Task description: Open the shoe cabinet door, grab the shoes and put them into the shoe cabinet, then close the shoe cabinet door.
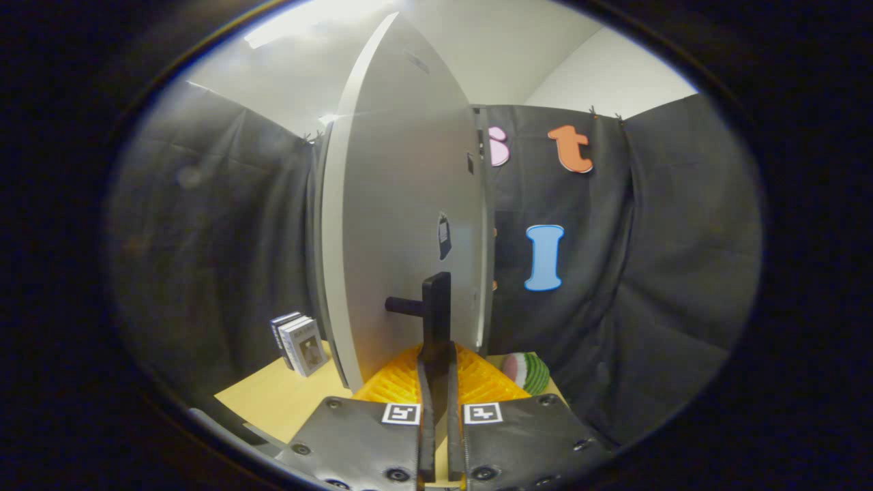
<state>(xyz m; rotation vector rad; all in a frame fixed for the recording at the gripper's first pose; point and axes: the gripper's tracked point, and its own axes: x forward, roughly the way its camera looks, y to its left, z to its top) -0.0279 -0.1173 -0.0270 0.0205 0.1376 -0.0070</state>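
Cabinet door (402, 225) ajar; tongs (437, 368) clamp one handle (430, 307)

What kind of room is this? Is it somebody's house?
Probably not a home but a test booth: black cloth walls, a wooden table and a white cabinet door. The gripper is shut on the door's black handle.

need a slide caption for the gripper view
Gripper shut on the dark handle of the grey cabinet door, which stands ajar.
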